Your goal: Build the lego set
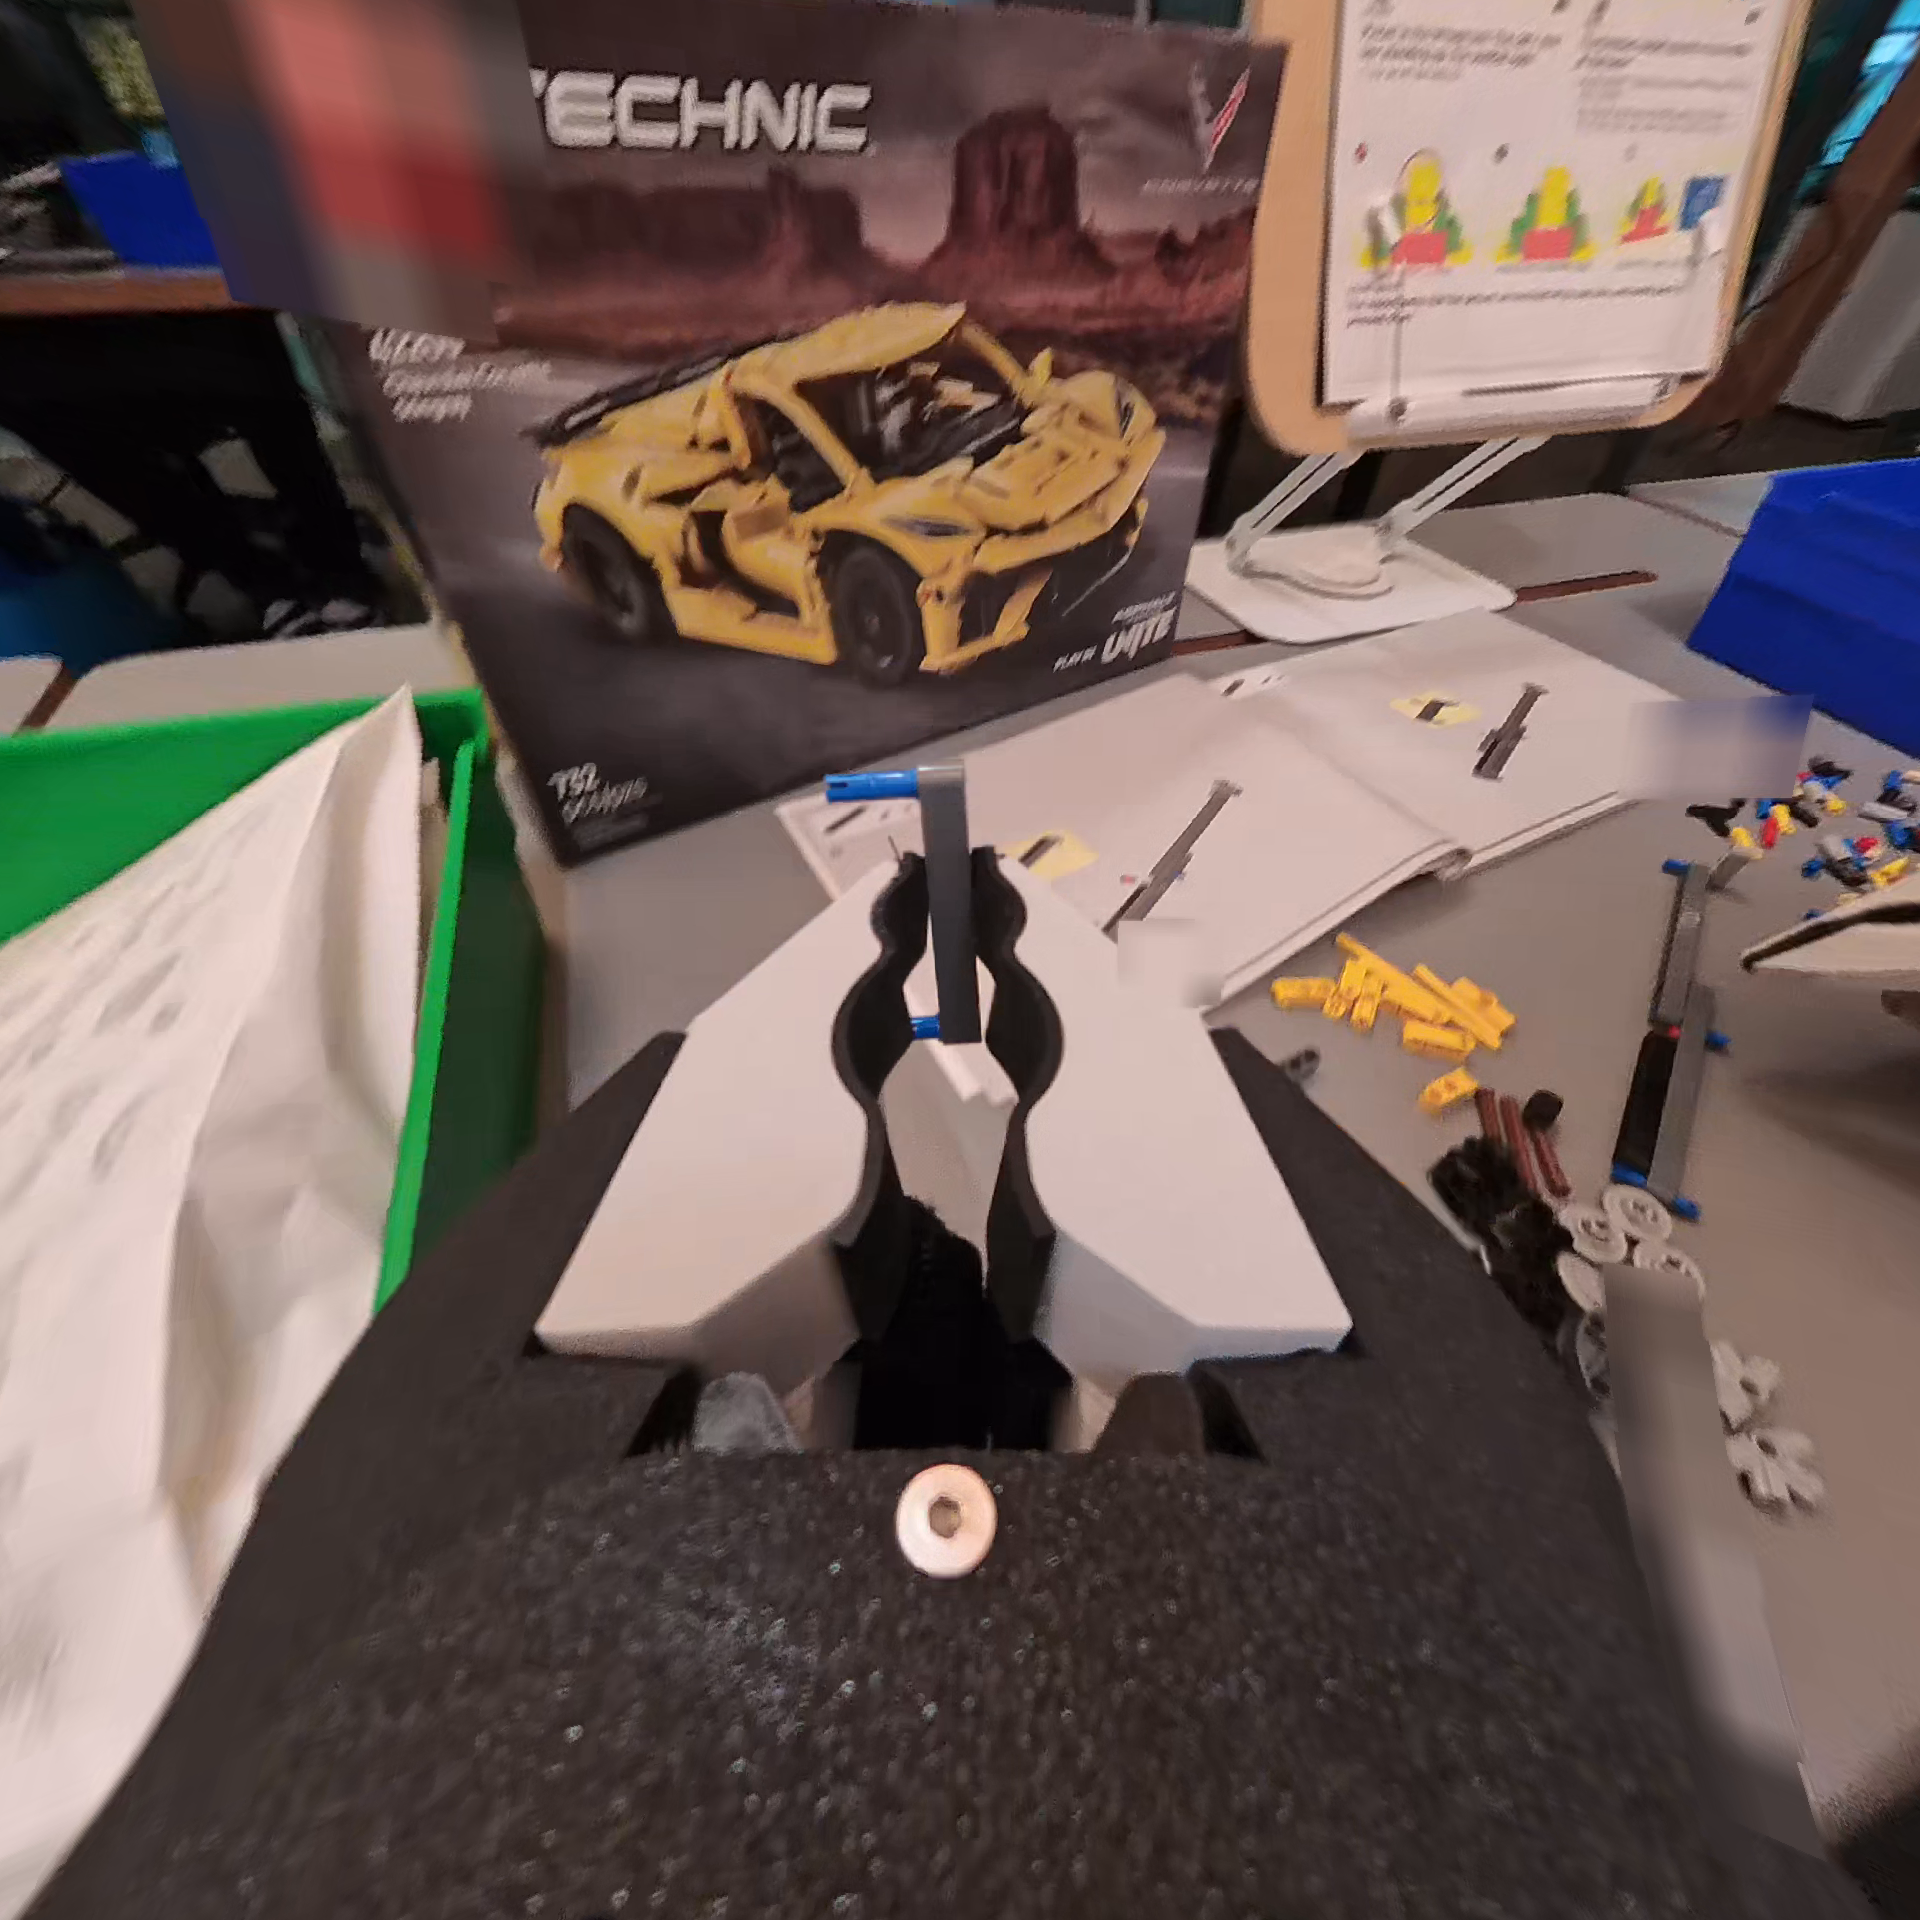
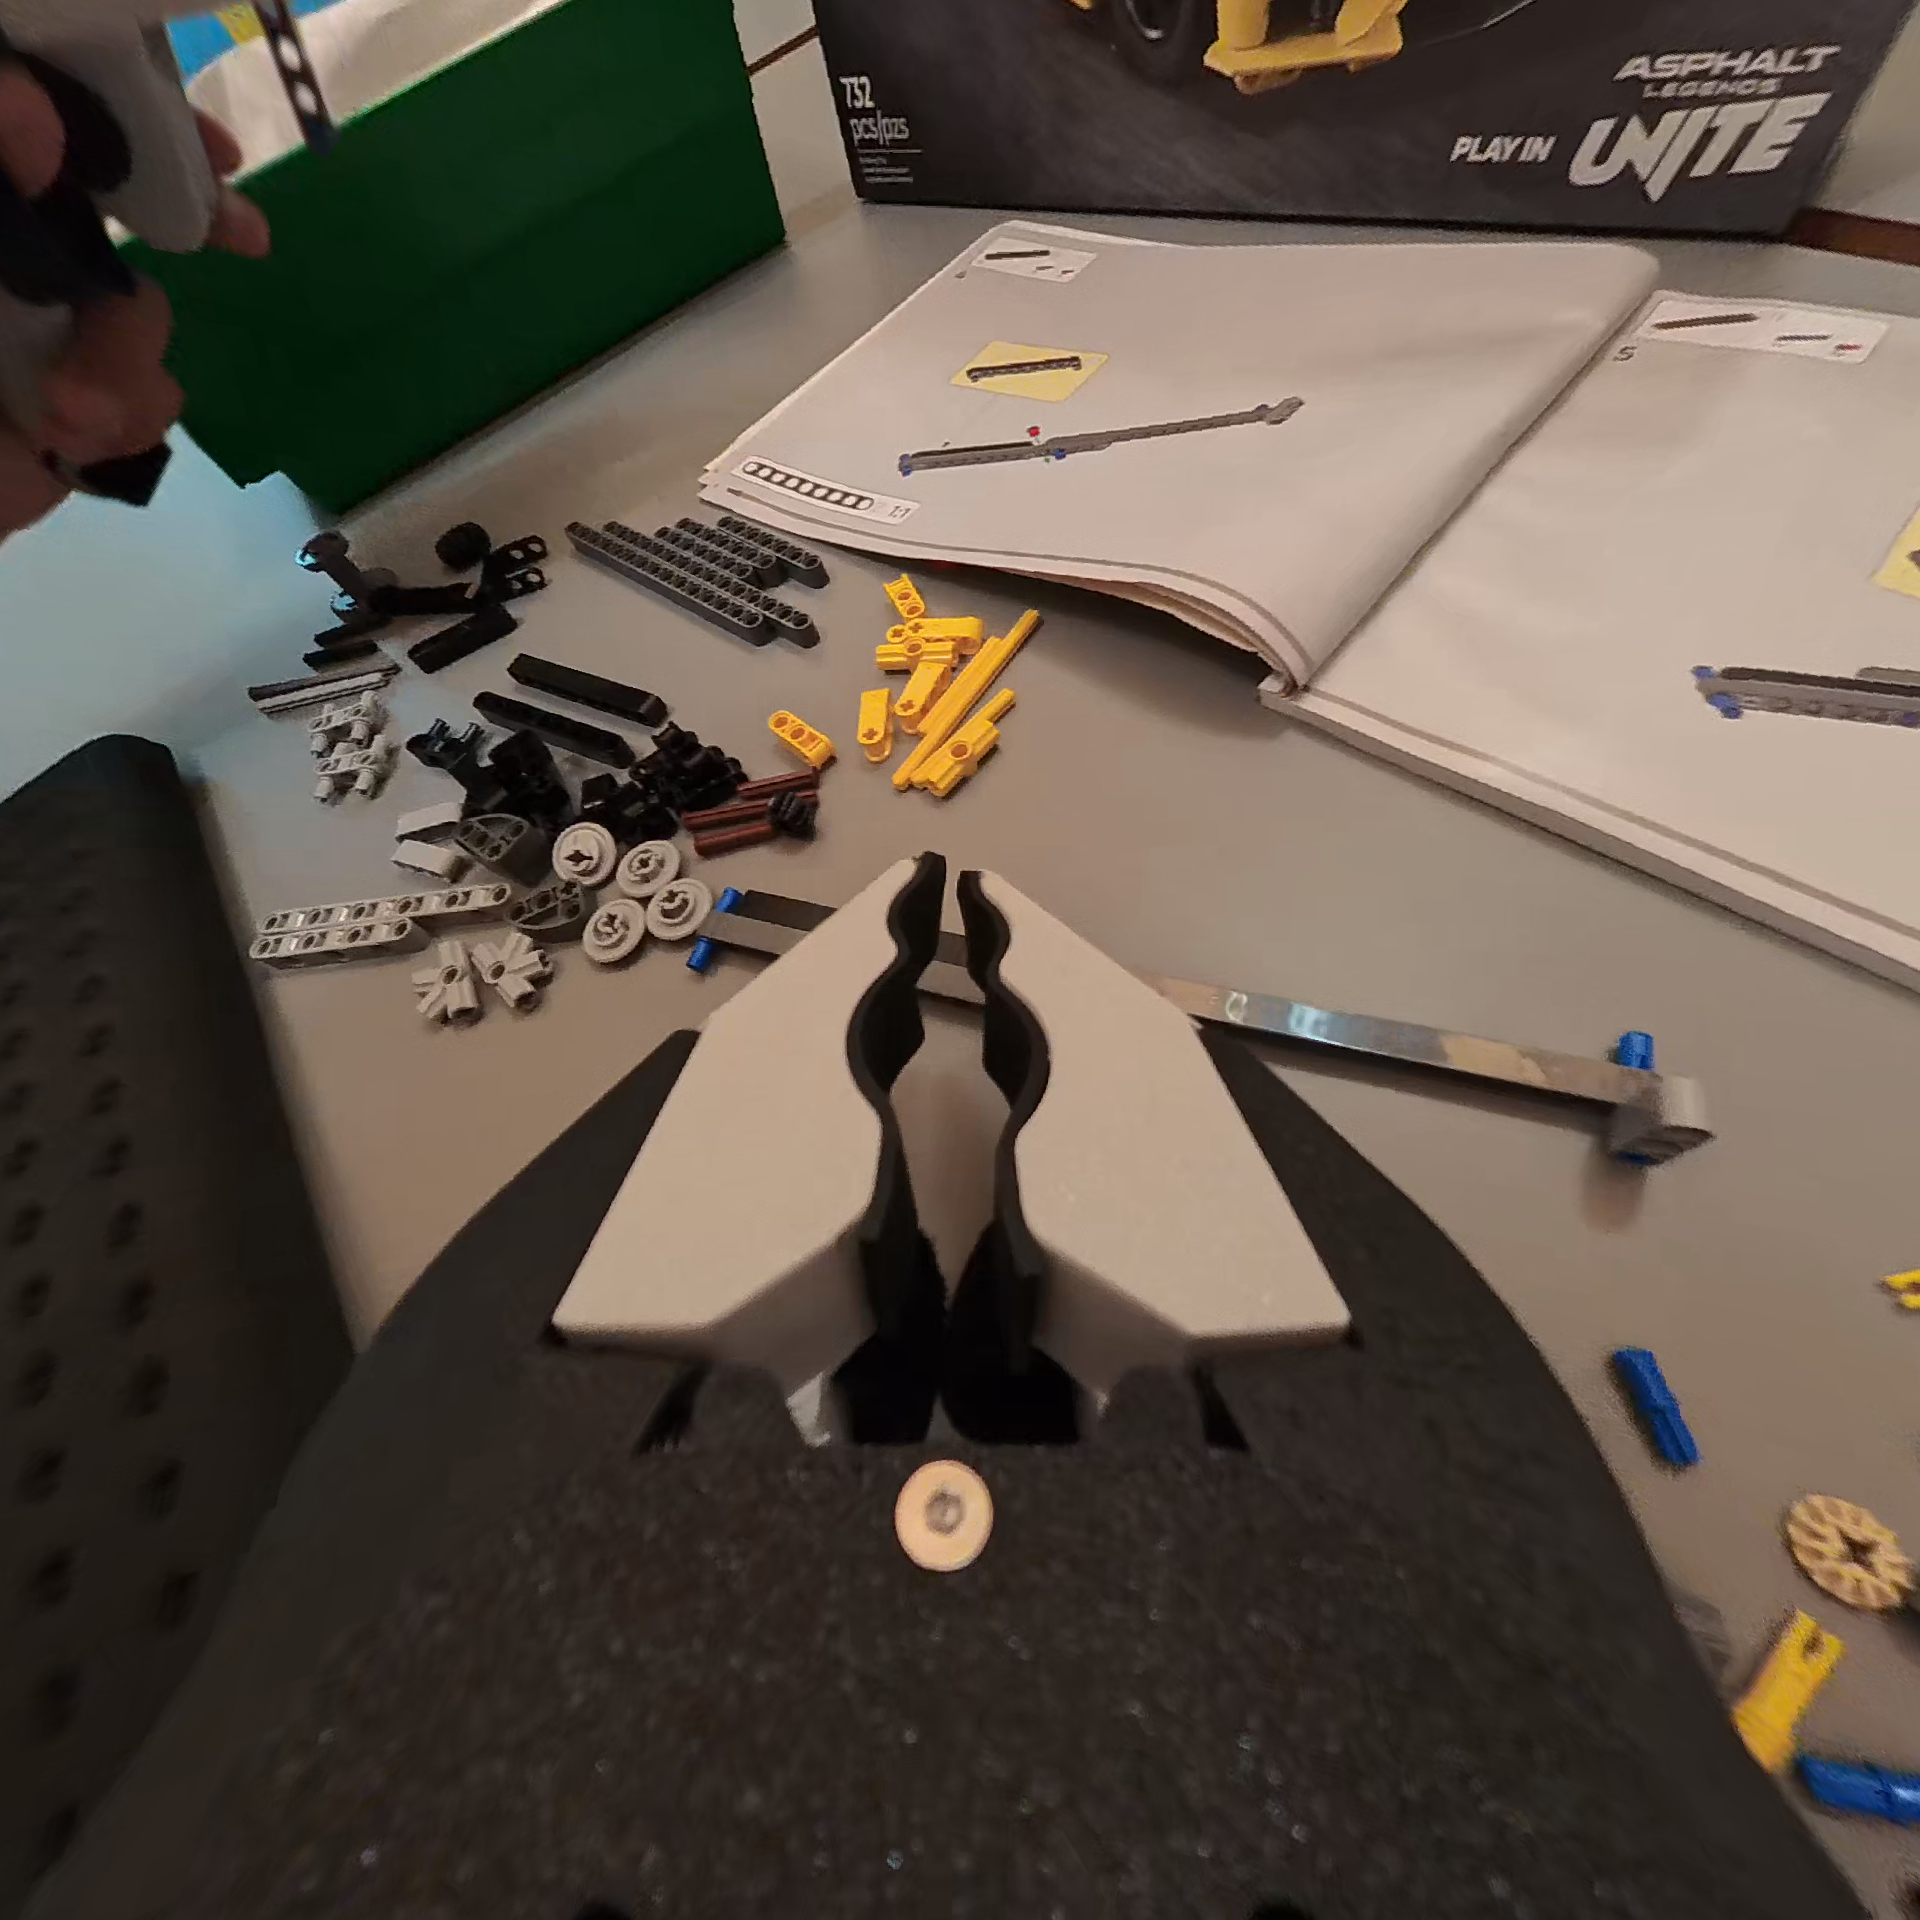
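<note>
Between the fingertips of the left gripper [image 1: 951,878], a dark grey beam [image 1: 953,914] stands upright, clamped edge-on, with a blue pin [image 1: 868,784] sticking out sideways near its top and another near its lower end. Behind it stands the set's box [image 1: 831,436] showing a yellow car, with a green bin [image 1: 457,935] to the left holding a white paper bag [image 1: 208,1091].

Lower down, the right gripper [image 2: 940,868] hovers over the grey table [image 2: 1195,831], its jaws nearly together with only a thin gap and nothing between them. Under its tips lies a long grey assembly [image 2: 1403,1039] with blue pins at both ends. Sorted black, grey and yellow pieces [image 2: 935,686] lie just beyond, near the open instruction booklet [image 2: 1299,416].
</note>
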A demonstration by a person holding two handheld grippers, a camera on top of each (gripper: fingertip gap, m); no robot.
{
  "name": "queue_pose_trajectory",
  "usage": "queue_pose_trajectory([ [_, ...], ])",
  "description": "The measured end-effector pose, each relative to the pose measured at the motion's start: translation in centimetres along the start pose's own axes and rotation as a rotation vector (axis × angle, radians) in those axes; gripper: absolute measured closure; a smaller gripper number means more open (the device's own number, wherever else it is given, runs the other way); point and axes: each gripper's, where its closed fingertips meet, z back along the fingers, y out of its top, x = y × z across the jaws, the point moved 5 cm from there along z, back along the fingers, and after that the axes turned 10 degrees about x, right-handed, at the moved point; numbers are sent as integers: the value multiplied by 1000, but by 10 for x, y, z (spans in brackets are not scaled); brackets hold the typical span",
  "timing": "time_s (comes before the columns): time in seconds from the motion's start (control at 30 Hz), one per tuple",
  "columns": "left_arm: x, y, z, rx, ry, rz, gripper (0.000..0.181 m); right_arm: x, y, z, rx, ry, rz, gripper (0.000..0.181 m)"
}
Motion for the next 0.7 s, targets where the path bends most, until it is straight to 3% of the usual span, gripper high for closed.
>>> queue_pose_trajectory([
  [0.17,11,-24,33,-4,23,149,175,-1,-4,-5,-40,-15,44,179],
  [0.33,42,-34,34,4,-29,160,175,9,-4,-2,-54,-92,105,176],
  [0.5,73,-22,32,-5,-87,71,175,25,3,12,-24,-179,152,168],
  [0.7,113,2,56,18,-154,26,175,26,8,23,41,-183,127,161],
])
